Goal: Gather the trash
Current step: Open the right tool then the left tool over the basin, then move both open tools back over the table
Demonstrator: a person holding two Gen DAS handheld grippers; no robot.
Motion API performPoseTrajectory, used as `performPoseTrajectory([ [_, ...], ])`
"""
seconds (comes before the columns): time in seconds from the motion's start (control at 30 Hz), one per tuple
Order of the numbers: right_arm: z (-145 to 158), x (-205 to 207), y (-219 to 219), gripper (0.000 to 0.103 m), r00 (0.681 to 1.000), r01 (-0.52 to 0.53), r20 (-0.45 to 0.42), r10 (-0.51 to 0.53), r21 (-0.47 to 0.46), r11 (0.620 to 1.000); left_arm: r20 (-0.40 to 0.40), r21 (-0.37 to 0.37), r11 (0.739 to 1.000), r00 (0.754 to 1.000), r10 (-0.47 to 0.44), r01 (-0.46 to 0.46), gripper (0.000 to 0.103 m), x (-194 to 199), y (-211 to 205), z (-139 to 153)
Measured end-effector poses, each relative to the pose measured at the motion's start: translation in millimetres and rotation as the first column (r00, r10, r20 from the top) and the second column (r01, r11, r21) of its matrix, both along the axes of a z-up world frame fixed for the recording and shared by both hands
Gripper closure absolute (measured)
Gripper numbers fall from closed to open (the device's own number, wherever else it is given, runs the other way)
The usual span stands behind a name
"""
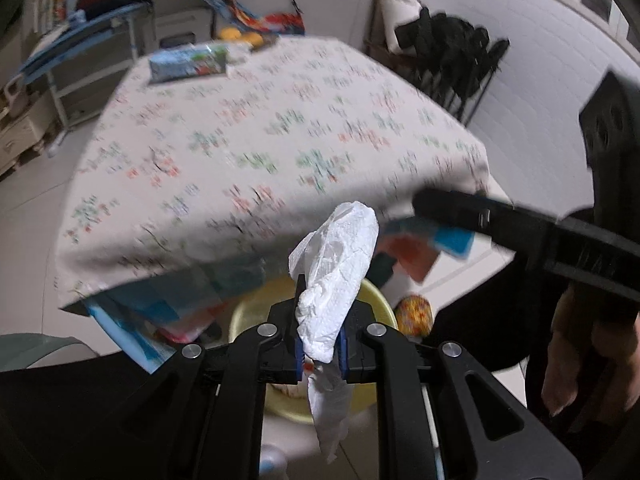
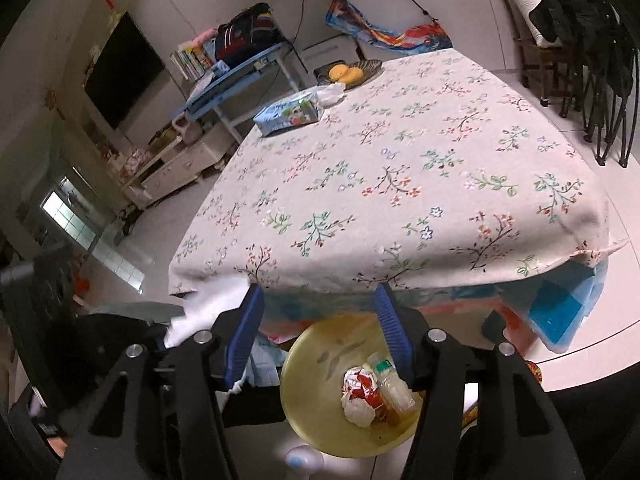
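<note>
Tissue in the left gripper, held above the yellow bin.

The left gripper is clenched on a crumpled white tissue, pinched near its middle, with one end sticking up and a tail hanging below the pads. It looks light, soft and floppy (no risk of breakage), so a mid-wad pinch should hold, though a loose tail could snag. The right gripper stands released, nothing between its blue pads. The bin sits on the floor just off the table edge, already holding a wrapper and a small bottle. The overhanging cloth and the right gripper crowd the drop path.
</note>
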State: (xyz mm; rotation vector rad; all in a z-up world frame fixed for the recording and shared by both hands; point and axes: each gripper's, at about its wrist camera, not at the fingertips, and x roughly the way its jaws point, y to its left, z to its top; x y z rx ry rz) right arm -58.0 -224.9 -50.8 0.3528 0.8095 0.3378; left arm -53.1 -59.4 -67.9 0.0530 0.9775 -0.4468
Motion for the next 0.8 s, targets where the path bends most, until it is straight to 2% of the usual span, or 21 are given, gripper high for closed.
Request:
performPoseTrajectory([
  [0.07,0,0,0,0.042,1.000,0.007,0.003,-0.007,0.001,1.000,-0.043,0.013,1.000,0.999,-0.016,0.017,0.072,-1,-4,-8],
  [0.13,0,0,0,0.039,1.000,0.016,0.007,-0.016,-0.001,1.000,-0.060,0.033,0.999,0.998,-0.014,0.016,0.050,-2,-5,-12],
  [0.23,1,-1,-3,0.038,0.999,0.031,0.008,-0.031,0.008,0.999,-0.056,0.054,0.998,0.998,-0.013,0.016,0.038,-4,-7,-13],
  [0.37,0,1,-6,0.037,0.999,0.045,0.005,-0.045,0.011,0.999,-0.033,0.050,0.999,0.999,0.005,-0.003,0.034,-5,-4,-8],
  [0.6,3,0,-9,0.035,0.999,0.051,0.014,-0.051,0.025,0.998,0.086,0.010,0.996,0.993,0.085,-0.087,0.030,-2,10,16],
  [0.7,8,5,-11,0.035,0.999,0.047,0.021,-0.047,0.038,0.998,0.149,-0.009,0.987,0.976,0.161,-0.161,0.025,6,24,30],
  [0.8,13,14,-9,0.034,0.999,0.034,0.024,-0.035,0.036,0.999,0.175,-0.052,0.968,0.952,0.252,-0.247,0.023,23,44,43],
])
